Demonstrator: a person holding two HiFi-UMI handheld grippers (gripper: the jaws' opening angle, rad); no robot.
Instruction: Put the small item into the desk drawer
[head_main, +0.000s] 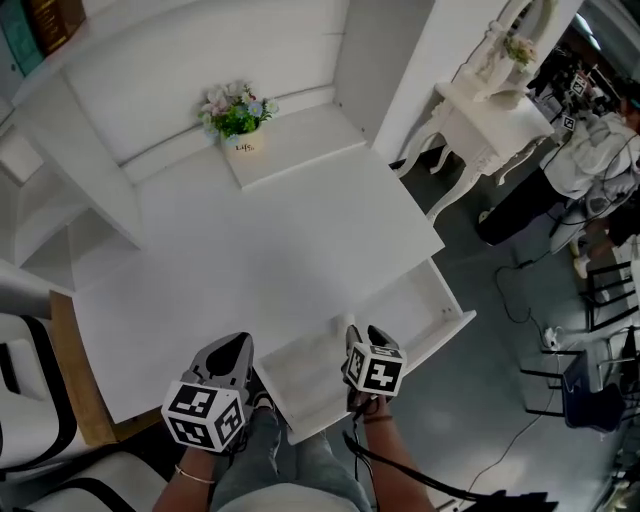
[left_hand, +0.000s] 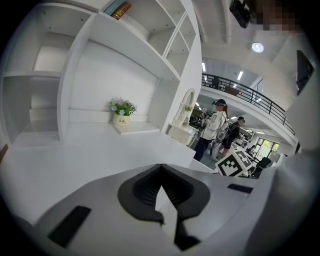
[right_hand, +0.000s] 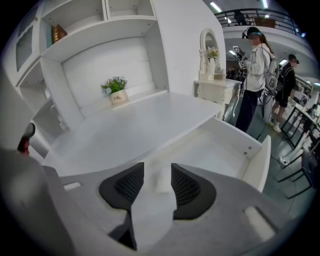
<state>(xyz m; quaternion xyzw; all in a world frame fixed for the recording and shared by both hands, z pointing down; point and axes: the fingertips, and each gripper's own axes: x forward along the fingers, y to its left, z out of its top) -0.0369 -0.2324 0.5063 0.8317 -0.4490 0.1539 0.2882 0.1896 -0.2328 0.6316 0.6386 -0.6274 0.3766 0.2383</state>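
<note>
Grey hand-held grippers (head_main: 232, 350) (head_main: 365, 338) bear black-and-white marker cubes (head_main: 205, 415), above blue jeans (head_main: 268, 455).

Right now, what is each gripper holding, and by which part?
Nothing is gripped. The left gripper is shut and empty. A small white item sits between the right gripper's open jaws, at the open drawer, unpressed.

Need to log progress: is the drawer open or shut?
Open: the drawer juts out from under the desktop, its white inside showing in the head view.

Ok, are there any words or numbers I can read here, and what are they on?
"Life": on the white flower pot, small, so I'm not fully sure.
Books on the top shelf: print too blurred to read.
Marker cubes: black squares only, no words.
</note>
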